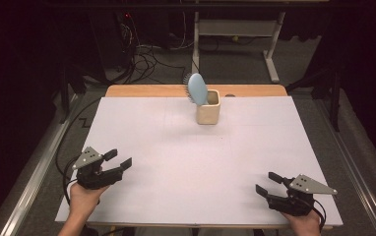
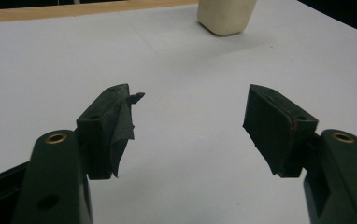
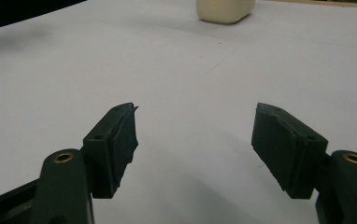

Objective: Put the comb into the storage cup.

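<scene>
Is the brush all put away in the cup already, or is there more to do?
Looks done: the blue hairbrush stands handle-down in the cream cup at the far side of the white table, leaning left. In hand: nothing. The left hand-held gripper and right hand-held gripper rest open and empty at the near corners. Left: nothing obvious, since no other loose thing lies on the table.

my view: wooden table (image 1: 141,91) under a white sheet (image 1: 176,162), just a cream cup (image 1: 208,112) standing near the far edge
</scene>
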Motion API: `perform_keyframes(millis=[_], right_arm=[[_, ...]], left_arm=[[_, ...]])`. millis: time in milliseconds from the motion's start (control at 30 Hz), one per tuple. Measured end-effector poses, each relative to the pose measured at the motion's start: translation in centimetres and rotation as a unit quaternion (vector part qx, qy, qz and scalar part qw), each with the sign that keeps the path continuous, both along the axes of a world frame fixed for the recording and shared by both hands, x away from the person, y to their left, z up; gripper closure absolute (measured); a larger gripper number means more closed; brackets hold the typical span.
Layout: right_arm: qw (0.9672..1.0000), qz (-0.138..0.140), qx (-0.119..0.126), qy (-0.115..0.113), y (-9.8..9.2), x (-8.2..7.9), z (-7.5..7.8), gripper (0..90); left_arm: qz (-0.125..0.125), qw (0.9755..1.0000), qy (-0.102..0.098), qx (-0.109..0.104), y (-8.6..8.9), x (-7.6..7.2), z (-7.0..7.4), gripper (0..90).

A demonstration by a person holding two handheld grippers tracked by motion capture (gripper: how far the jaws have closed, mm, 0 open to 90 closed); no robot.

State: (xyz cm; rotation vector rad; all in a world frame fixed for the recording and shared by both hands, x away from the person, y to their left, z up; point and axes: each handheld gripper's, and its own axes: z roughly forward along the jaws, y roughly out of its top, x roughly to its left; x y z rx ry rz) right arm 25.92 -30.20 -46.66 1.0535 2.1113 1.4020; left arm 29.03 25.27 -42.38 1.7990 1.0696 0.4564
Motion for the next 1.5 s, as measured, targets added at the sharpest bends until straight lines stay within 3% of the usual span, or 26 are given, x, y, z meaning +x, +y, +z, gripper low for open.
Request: perform_keyframes(millis=[1500], right_arm=[[1.0000,-0.001,-0.001,0.001,0.0,0.0,0.0,31.6]], left_arm=[[0.014,0.9997,0.017,-0.006,0.8,-0.6,-2.2,33.2]])
